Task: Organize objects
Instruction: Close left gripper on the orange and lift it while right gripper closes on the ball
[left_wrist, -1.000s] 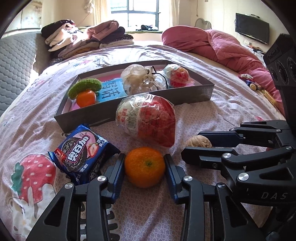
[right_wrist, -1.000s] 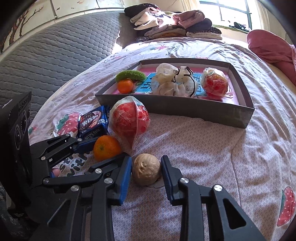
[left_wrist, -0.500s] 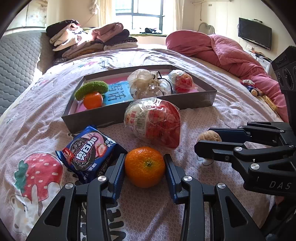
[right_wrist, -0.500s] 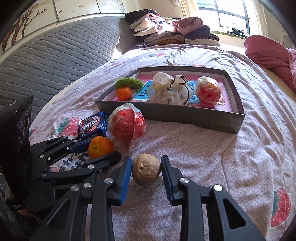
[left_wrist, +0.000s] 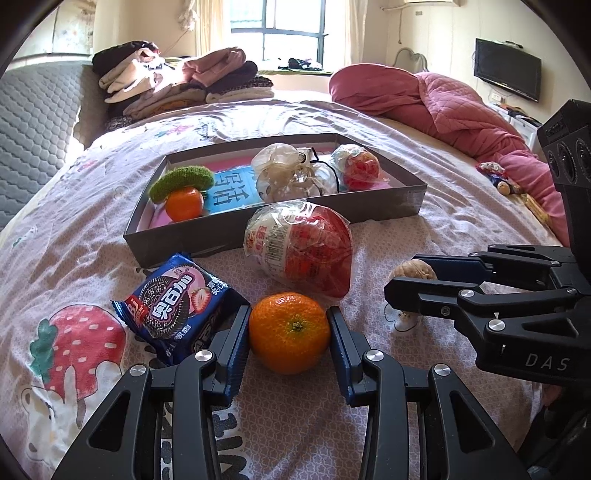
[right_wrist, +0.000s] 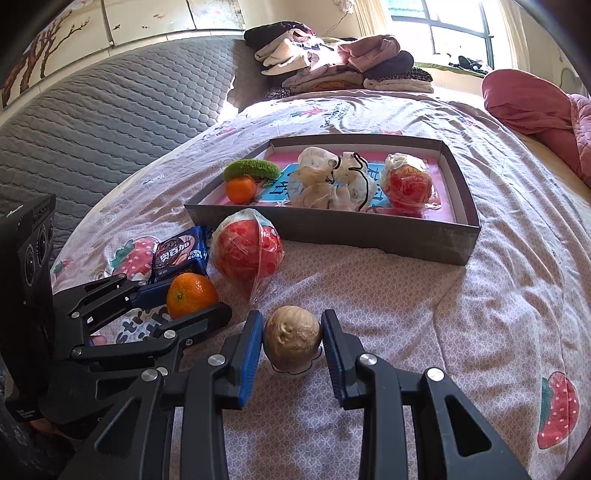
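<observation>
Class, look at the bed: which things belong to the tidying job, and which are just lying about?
Part of the job:
- round orange tangerine in the left gripper
- beige wrinkled walnut in the right gripper
- blue biscuit packet
- grey cardboard box

Lying about:
- folded clothes pile
- pink quilt

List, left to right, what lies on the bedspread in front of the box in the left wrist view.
Blue cookie packet → orange, between the left gripper pads → walnut, partly hidden behind the right gripper. The wrapped red snack above the orange overlaps it, so it is left out.
</observation>
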